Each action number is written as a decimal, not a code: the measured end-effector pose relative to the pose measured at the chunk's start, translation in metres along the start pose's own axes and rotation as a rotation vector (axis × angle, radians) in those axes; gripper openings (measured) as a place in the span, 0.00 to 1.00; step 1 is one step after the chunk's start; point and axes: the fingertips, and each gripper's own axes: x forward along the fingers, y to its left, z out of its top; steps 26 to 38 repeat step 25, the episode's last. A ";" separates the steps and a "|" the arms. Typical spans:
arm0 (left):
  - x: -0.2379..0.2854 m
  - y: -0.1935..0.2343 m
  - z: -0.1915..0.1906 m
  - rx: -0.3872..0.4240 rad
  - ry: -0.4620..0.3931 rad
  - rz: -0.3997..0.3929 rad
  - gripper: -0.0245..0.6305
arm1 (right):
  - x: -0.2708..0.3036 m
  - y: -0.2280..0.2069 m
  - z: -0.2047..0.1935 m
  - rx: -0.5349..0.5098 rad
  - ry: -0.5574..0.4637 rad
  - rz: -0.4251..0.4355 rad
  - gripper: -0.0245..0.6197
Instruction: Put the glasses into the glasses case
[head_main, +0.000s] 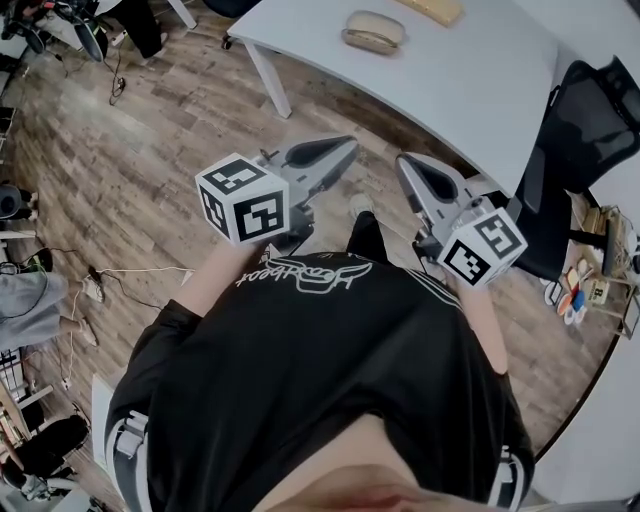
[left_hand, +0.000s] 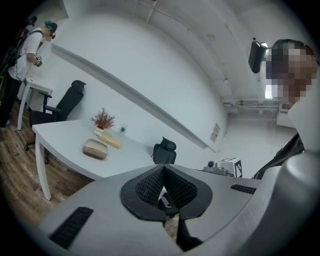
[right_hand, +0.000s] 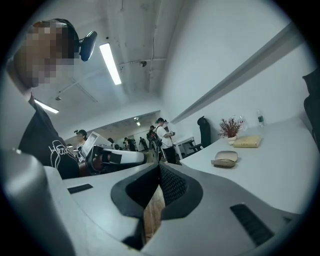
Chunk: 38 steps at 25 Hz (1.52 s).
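The task's thing in sight is the beige, rounded, clam-shaped glasses case (head_main: 373, 31), lying flat on the white bench (head_main: 480, 90), just beside a pale wood-coloured block (head_main: 432, 9) and well apart from both grippers. In the head view its long axis runs roughly left to right across the picture. One long side faces the person, though I cannot tell whether that is the hinge or the opening. The right gripper view hints at a seam between its two shells, but not whether the lid is latched. The glasses themselves show in no view.

The left gripper (head_main: 345, 148) and the right gripper (head_main: 408, 168) are held close to the person's chest above the wooden floor. Each is clenched with its jaws tip to tip and nothing between them.

The likely troubles:
- The case looks smooth and light, so prying at its seam with one gripper could skate it across the bench unless the other pins it.
- Approaching from the hinge side would waste the attempt.
- Clenched jaws must part before any grasp.
- Thin frames could bend under a hard pinch.
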 end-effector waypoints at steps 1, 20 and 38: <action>-0.001 0.000 -0.001 -0.001 0.001 0.002 0.05 | 0.001 0.001 -0.002 0.000 0.004 0.003 0.05; 0.013 0.002 -0.020 -0.041 0.041 -0.008 0.05 | -0.005 -0.006 -0.015 0.020 0.014 -0.007 0.05; 0.021 0.003 -0.021 -0.042 0.045 -0.010 0.05 | -0.008 -0.014 -0.016 0.025 0.011 -0.014 0.05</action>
